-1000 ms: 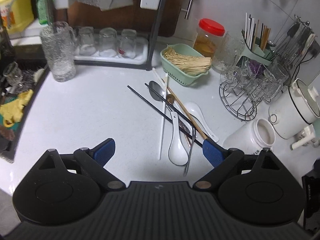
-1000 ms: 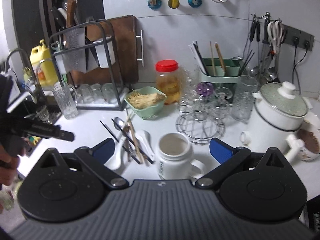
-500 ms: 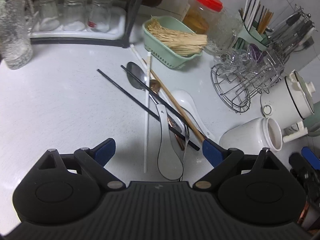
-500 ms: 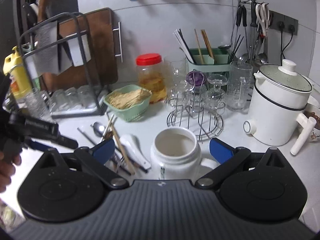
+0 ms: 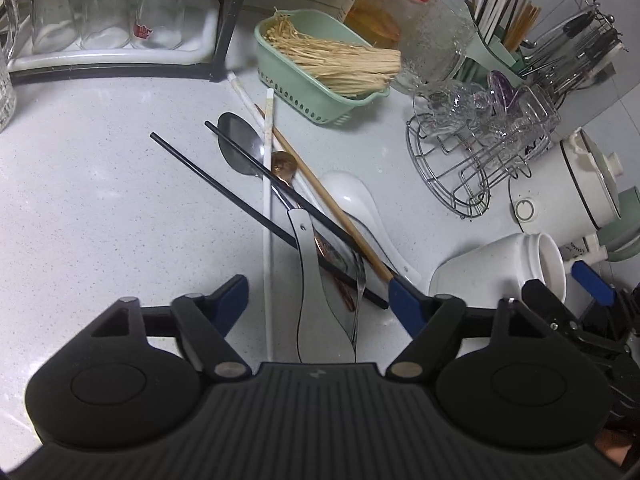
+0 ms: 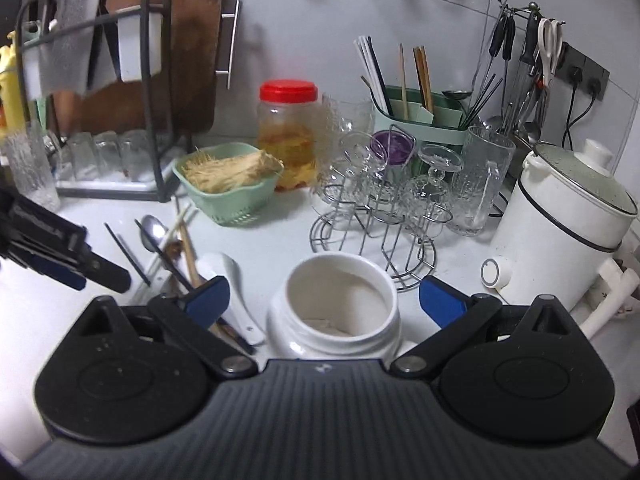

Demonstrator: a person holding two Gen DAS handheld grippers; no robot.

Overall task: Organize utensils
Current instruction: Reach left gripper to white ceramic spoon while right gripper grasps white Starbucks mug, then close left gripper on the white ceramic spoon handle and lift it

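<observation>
I look down on a white speckled table [image 5: 100, 200] crowded along its back edge. On the right stands a white electric pot [image 6: 560, 232], and next to it a wire rack [image 6: 372, 240] of glassware. Behind that a green utensil holder [image 6: 420, 120] carries upright chopsticks. A green basket [image 5: 304, 92] of pale noodles sits before a red-lidded jar [image 5: 384, 4]. An open white jar [image 6: 336, 308] stands right in front of my right tool [image 6: 324, 300], between its blue pads, which are spread wide and do not touch it.

The loose utensils lie in a crossed heap in the middle of the table: a white ceramic spoon [image 5: 316, 280] with its bowl nearest me, a second white spoon [image 5: 356, 200] beside it, a steel spoon [image 5: 240, 140], two black chopsticks [image 5: 224, 188], a white chopstick [image 5: 267, 220] and a wooden chopstick [image 5: 320, 196].

My left tool [image 5: 320, 300] hangs over the near end of this heap, its jaws closing, with the white spoon and the white chopstick lying between the pads but not yet pressed.
</observation>
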